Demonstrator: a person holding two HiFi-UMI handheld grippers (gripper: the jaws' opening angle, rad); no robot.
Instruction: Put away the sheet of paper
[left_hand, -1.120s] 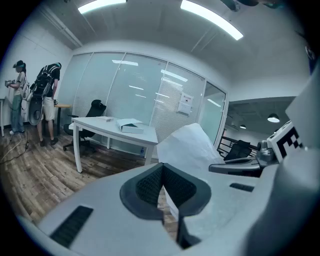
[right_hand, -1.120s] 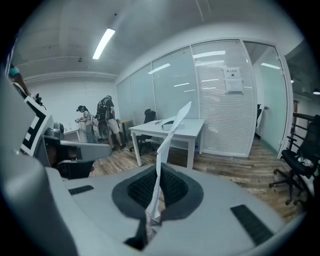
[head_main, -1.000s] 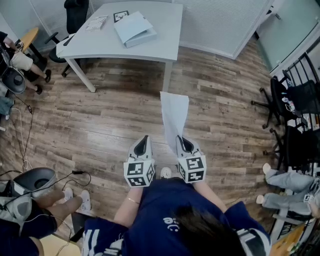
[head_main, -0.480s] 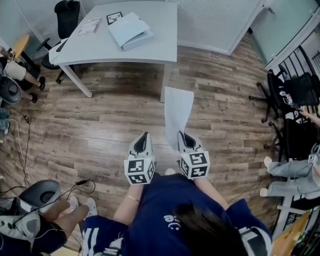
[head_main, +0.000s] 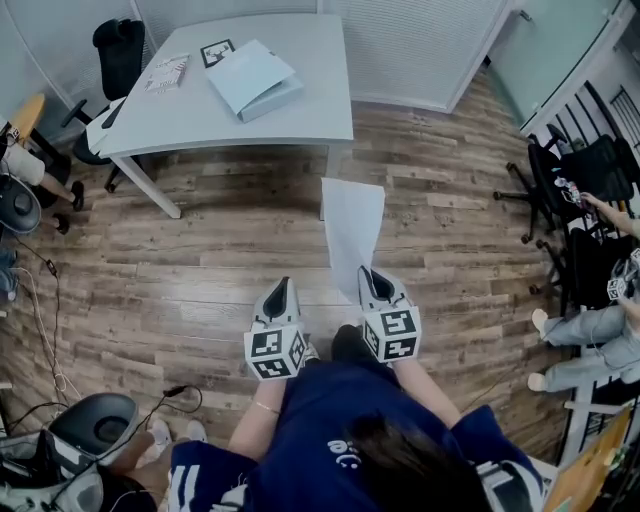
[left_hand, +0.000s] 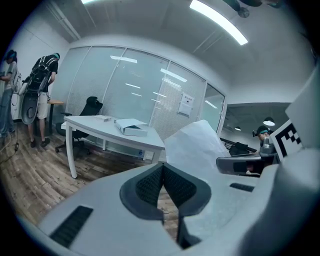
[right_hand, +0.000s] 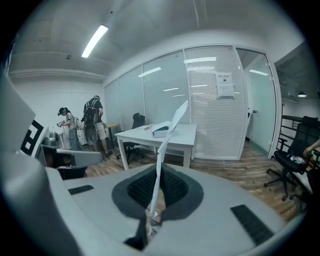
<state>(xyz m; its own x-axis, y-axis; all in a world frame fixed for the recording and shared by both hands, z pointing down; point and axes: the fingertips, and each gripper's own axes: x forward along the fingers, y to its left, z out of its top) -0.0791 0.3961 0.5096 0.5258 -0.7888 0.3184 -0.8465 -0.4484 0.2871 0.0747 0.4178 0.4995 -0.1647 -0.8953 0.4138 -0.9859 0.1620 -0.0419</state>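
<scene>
Since a second ago the table (head_main: 310, 100) has slid left in the head view, while both grippers keep their pose. The right gripper (head_main: 372, 280) stays clamped on the near edge of the sheet of paper (head_main: 352, 225). The left gripper (head_main: 279, 290), beside it, has its jaws together on nothing. The sheet is held in the air short of the table's near corner and reaches toward it. It is white, thin and slightly bowed, and widens away from the jaws. In the right gripper view it shows edge-on, as a curving strip. The pads are dark and ribbed in grey plastic shells. The floor (head_main: 200, 260) is wood plank, the tabletop smooth and pale grey, with a flat light-blue box (head_main: 250, 78) lying on it.
</scene>
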